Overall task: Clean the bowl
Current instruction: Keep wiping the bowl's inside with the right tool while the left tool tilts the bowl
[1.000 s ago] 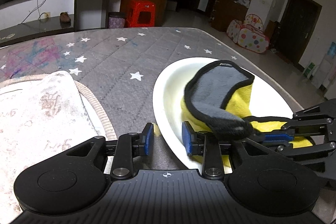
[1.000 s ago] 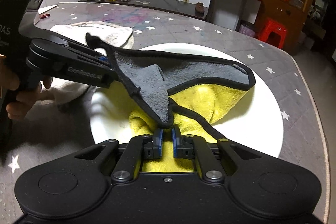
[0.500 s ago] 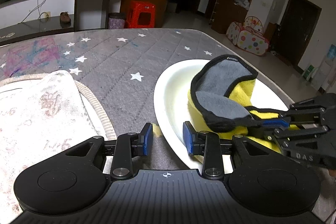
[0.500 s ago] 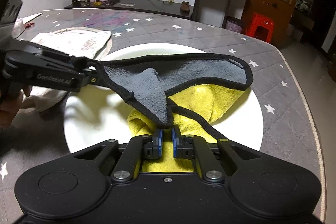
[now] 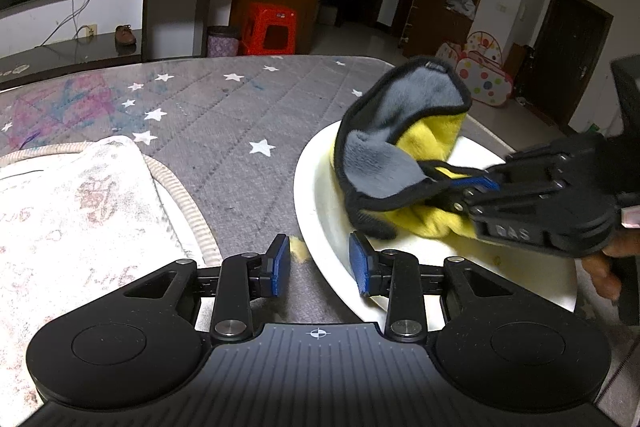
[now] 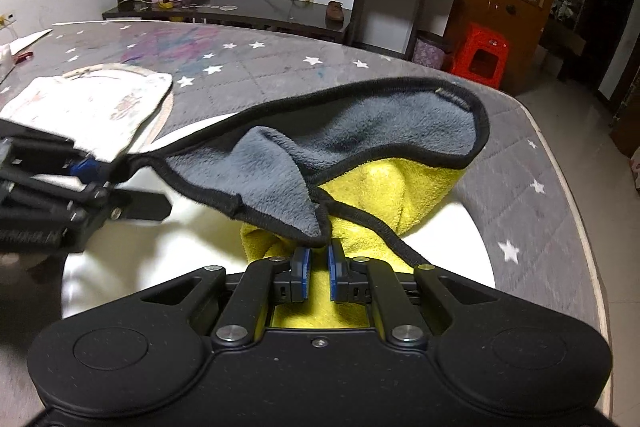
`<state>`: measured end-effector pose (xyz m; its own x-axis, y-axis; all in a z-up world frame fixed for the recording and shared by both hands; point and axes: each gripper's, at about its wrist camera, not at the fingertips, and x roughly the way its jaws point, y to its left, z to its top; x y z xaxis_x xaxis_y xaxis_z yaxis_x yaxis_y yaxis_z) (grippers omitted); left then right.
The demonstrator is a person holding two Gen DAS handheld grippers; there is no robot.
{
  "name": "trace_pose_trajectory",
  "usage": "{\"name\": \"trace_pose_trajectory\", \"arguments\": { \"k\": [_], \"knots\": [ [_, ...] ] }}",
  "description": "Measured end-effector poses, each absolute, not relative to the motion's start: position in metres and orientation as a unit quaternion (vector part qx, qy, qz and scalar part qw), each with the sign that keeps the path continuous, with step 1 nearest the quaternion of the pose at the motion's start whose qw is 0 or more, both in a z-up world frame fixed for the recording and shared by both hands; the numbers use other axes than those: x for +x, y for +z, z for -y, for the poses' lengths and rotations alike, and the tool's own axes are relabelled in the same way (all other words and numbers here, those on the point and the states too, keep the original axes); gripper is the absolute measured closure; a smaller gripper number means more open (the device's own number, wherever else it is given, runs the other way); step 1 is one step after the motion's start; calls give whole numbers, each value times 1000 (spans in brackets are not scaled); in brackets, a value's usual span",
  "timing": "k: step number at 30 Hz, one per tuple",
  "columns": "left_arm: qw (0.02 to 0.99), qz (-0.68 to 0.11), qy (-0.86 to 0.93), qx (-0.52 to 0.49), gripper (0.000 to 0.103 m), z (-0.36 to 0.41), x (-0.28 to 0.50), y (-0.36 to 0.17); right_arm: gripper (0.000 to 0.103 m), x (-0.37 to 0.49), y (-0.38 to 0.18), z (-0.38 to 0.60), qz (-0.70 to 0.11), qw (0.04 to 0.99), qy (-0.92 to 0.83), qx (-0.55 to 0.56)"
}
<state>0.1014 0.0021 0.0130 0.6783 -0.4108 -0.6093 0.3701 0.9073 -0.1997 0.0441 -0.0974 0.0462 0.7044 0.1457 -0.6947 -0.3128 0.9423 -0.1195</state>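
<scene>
A wide white bowl [image 5: 316,187] sits on the grey star-patterned table; it also shows in the right wrist view [image 6: 472,239]. A yellow and grey cloth [image 5: 400,147] with black trim lies bunched in it and shows in the right wrist view [image 6: 360,155]. My right gripper [image 6: 318,269] is shut on the cloth and holds it lifted inside the bowl; it also shows in the left wrist view [image 5: 476,187]. My left gripper [image 5: 320,267] is open with the bowl's near rim between its pads, one pad inside and one outside. It appears blurred at the left of the right wrist view [image 6: 80,171].
A pale patterned mat [image 5: 72,211] with a braided edge lies on the table left of the bowl and shows in the right wrist view [image 6: 92,103]. A small yellow crumb [image 5: 298,249] lies beside the bowl's rim. The table's rounded edge [image 6: 576,211] runs to the right.
My right gripper has pulled the cloth across the bowl toward the right and lifted it, so the cloth bunches up higher. My left gripper stays open at the bowl's rim.
</scene>
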Motion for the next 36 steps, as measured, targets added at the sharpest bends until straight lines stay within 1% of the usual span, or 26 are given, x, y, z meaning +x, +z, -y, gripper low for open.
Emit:
{"name": "trace_pose_trajectory", "arguments": {
  "k": [10,21,27,33,36],
  "knots": [
    [916,-340,-212,-33,67,-3,102,14,93,51,43,86,-357,914,130,-140],
    [917,-339,-210,-31,65,-3,102,15,93,16,46,89,-362,909,155,-139],
    [919,-335,-207,-29,65,-3,101,14,93,-10,51,97,-379,897,174,-145],
    [919,-335,-207,-30,65,-4,103,14,93,-17,54,108,-396,889,175,-148],
    [919,-335,-207,-30,65,-8,104,6,93,-15,55,110,-397,891,171,-137]
  ]
}}
